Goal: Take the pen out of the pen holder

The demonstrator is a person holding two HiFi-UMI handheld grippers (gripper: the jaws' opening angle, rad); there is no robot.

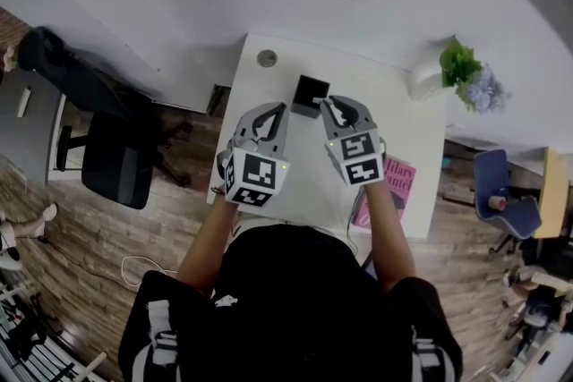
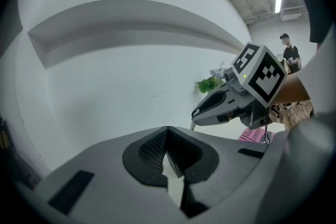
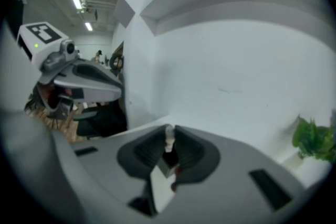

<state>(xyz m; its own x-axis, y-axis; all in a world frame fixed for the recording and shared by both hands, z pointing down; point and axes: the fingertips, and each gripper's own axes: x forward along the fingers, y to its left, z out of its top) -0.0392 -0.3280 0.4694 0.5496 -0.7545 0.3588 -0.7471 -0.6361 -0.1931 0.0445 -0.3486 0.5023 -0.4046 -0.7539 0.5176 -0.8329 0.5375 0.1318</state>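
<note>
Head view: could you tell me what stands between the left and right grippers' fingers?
The black pen holder, on the white table, between the left gripper and right gripper; the head view shows it.

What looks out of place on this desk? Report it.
Nothing stands out. The black pen holder stands upright on the white desk, the pink book lies flat near its front edge, and the potted plant is upright. No spill or damage shows.

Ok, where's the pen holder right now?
In the head view, the black pen holder stands on the white table, between the left gripper and the right gripper.
</note>
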